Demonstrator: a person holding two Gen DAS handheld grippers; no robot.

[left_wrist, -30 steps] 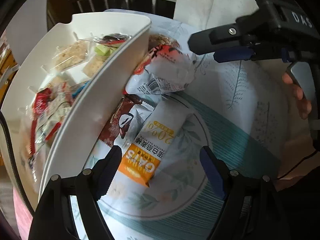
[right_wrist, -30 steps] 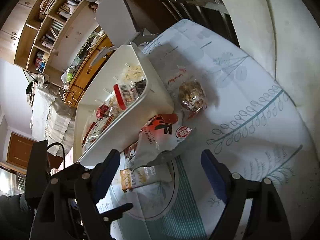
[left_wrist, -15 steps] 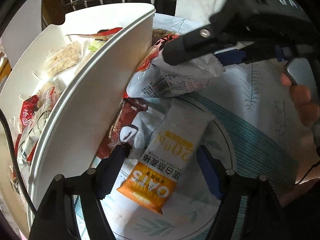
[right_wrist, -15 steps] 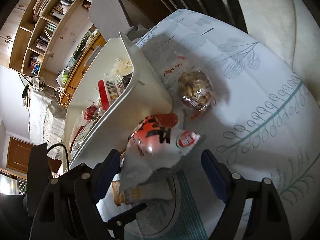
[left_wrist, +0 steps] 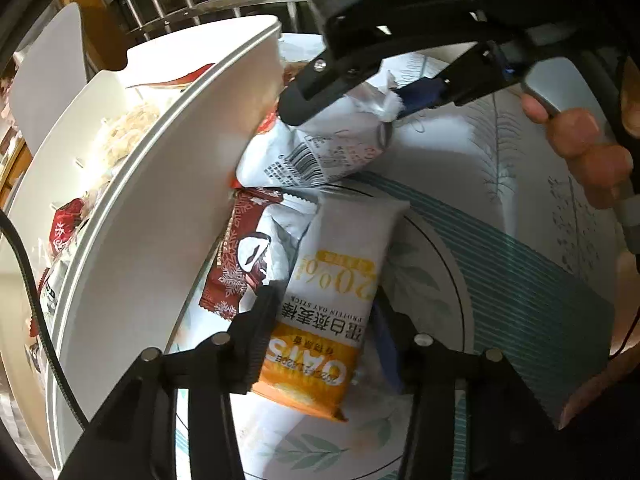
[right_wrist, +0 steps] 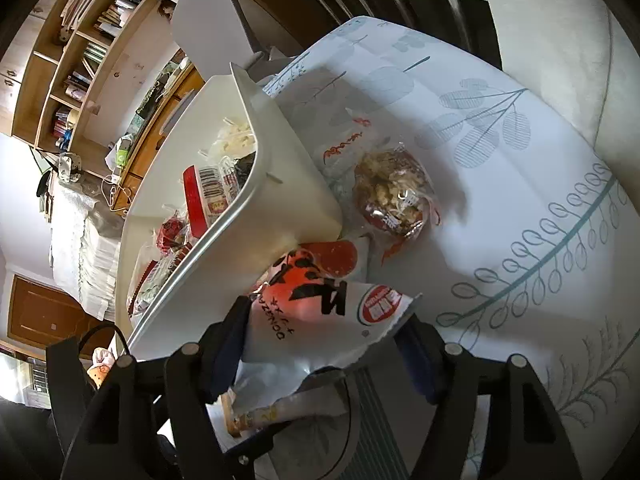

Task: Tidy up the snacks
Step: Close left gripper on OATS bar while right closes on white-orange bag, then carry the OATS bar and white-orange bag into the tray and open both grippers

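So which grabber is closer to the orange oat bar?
Left. The left gripper has its fingers closed on the oat bar. The right gripper is farther up the table, holding the white and red snack bag.

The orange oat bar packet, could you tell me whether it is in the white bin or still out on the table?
Out: the oat bar packet lies on the tablecloth beside the white bin, between the left gripper fingers.
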